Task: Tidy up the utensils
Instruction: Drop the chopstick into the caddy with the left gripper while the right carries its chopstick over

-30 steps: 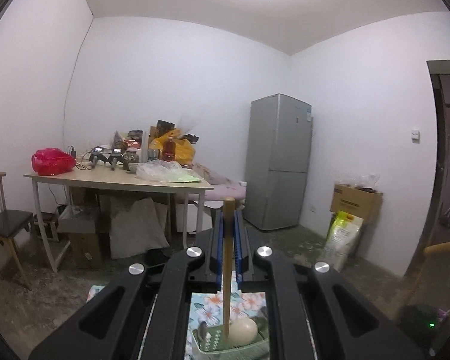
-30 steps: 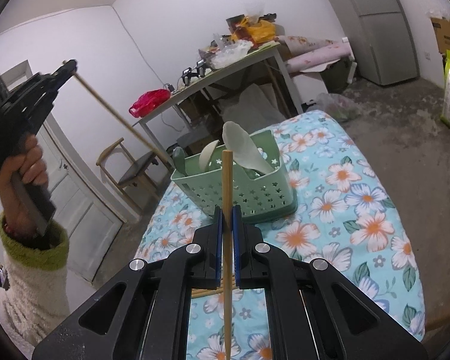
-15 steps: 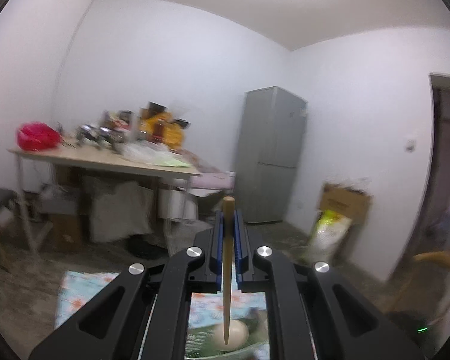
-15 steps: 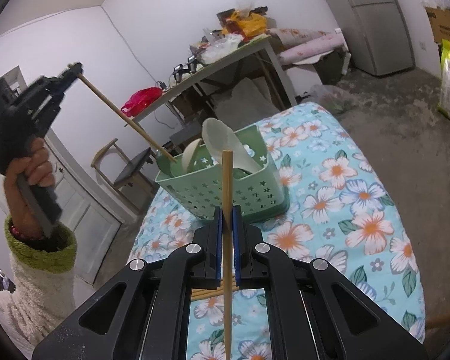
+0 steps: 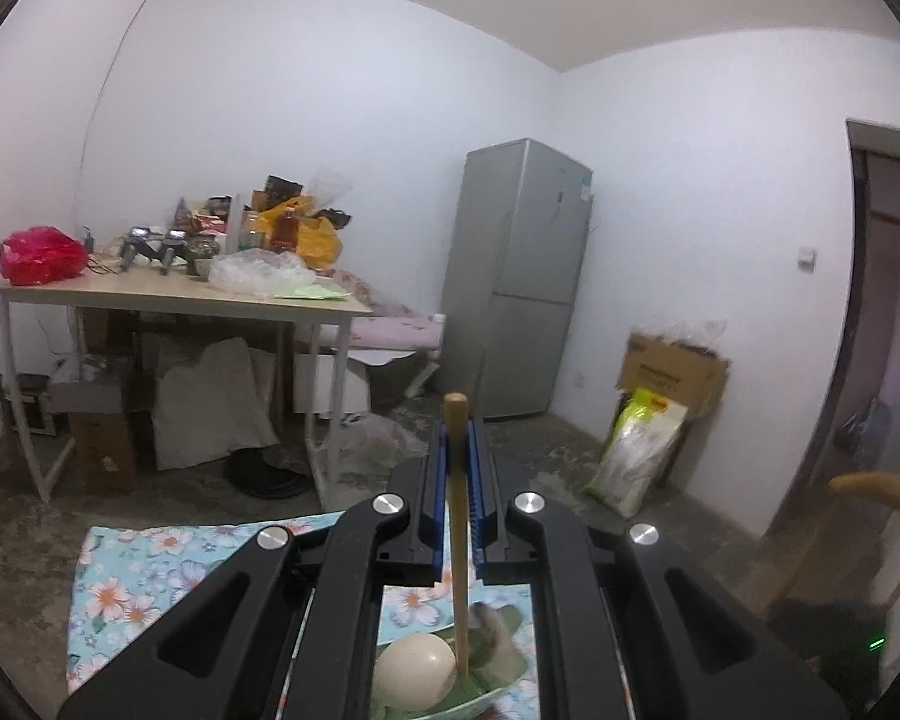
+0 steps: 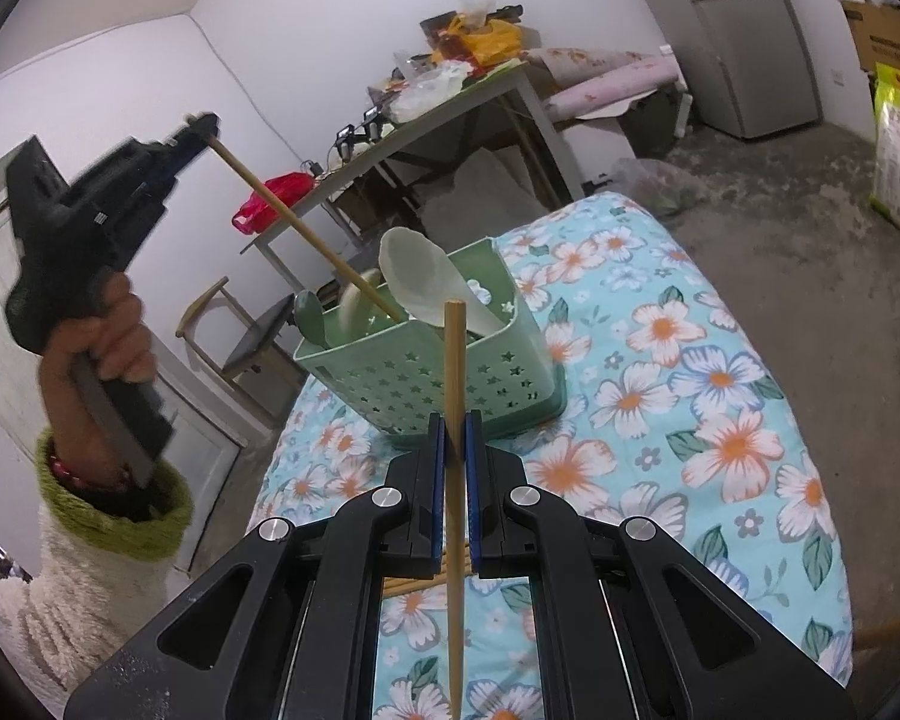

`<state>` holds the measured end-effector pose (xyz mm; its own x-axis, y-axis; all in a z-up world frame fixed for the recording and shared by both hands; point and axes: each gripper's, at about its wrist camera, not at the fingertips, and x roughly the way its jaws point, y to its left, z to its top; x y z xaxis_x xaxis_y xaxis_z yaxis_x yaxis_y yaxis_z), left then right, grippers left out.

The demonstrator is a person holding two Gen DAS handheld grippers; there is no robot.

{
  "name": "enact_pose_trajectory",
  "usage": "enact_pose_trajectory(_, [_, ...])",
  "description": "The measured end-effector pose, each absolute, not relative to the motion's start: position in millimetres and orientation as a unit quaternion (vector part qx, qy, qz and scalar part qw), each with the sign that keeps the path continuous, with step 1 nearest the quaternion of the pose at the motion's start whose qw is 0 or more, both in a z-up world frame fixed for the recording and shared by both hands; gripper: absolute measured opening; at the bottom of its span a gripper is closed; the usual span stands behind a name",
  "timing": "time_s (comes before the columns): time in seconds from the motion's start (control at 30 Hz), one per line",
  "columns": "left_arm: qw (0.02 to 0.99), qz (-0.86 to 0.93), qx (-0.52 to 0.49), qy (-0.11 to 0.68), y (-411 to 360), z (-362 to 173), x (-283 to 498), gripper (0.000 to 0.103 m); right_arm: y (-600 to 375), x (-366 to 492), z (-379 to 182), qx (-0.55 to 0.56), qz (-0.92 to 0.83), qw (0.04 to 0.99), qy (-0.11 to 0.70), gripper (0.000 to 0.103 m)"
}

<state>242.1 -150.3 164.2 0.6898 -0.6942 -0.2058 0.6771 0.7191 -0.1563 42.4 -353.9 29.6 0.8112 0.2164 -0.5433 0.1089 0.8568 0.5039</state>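
Spoons (image 6: 432, 285) stand in the basket (image 6: 432, 372). Left tongs (image 6: 201, 132) pinch a chopstick (image 6: 306, 231) entering it; right tongs (image 6: 455, 438) pinch another chopstick (image 6: 453, 396), unplaced.

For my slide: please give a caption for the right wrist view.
Both tools hold chopsticks; left chopstick enters the green basket.

black grippers, blue fingers (image 6: 473, 480), fuzzy green-cuffed sleeve (image 6: 114, 516)

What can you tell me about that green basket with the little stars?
The pale green plastic basket, walls punched with star-shaped holes, stands upright on the blue floral tablecloth. Inside lean a white plastic spoon and a dark green spoon. The tip of the wooden chopstick held by the left gripper dips inside.
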Motion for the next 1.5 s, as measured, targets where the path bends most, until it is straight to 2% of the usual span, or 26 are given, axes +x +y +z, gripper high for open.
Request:
enact_pose_trajectory(0.13, [0.944, -0.317, 0.011, 0.088, -150, 158, 232, 0.006, -355, 42, 30, 0.267, 0.031, 0.913, 0.306, 0.005])
enact_pose_trajectory(0.33, [0.939, -0.334, -0.007, 0.085, -143, 160, 230, 0.006, -353, 42, 27, 0.271, 0.038, 0.911, 0.309, 0.005])
enact_pose_trajectory(0.5, [0.934, -0.342, -0.009, 0.104, -147, 151, 237, 0.006, -353, 42, 28, 0.271, 0.036, 0.911, 0.308, 0.005])
enact_pose_trajectory(0.67, [0.924, -0.344, -0.022, 0.164, -151, 128, 256, 0.006, -354, 42, 34, 0.270, 0.036, 0.914, 0.302, 0.005])
enact_pose_trajectory(0.73, [0.919, -0.345, -0.035, 0.186, -148, 122, 262, 0.009, -356, 42, 38, 0.266, 0.037, 0.916, 0.298, 0.005])
enact_pose_trajectory(0.8, [0.918, -0.342, -0.049, 0.196, -142, 118, 265, 0.023, -357, 42, 43, 0.261, 0.038, 0.919, 0.294, 0.005])
enact_pose_trajectory(0.87, [0.918, -0.335, -0.060, 0.204, -134, 114, 266, 0.029, -358, 43, 48, 0.255, 0.040, 0.922, 0.288, 0.005])
enact_pose_trajectory(1.2, [0.922, -0.306, -0.088, 0.220, -89, 102, 247, 0.029, -354, 59, 110, 0.203, 0.056, 0.955, 0.207, 0.005])
enact_pose_trajectory(1.5, [0.921, -0.277, -0.115, 0.250, -24, 66, 188, 0.037, -334, 106, 166, 0.130, 0.071, 0.982, 0.117, 0.005])
